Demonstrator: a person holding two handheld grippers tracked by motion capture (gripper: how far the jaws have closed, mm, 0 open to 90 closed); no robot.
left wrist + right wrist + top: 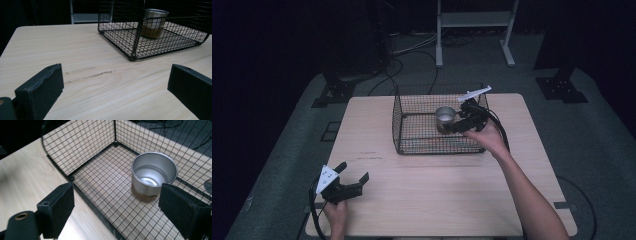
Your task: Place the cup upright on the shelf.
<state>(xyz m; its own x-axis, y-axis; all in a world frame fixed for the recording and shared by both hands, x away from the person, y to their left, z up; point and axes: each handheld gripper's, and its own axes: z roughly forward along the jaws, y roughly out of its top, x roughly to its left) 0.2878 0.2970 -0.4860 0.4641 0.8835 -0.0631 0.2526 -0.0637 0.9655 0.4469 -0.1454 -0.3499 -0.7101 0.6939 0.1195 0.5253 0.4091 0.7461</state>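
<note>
The small shiny metal cup [445,118] stood upright and empty on the floor of the black wire-mesh basket [412,107], in its far-right part, near the far wall. The right hand-held gripper [456,126] hung over the basket's right side w/ jaws apart, nothing between them; the cup sat just beyond the right jaw in the right gripper view [154,173], not yet bracketed.

Step in hand, as I read it: grasping the cup. To do it well: shift the gripper so the cup sat centred btwn the jaws, drop low enough to catch the wall below the rim, keep clear of the mesh, then close gently. Thin smooth metal would prob. slip or tip if pinched off-centre.

The left hand-held gripper [353,179] rested near the near-left corner of the pale wooden tabletop [427,190], jaws wide apart and empty, well apart from the basket.
</note>
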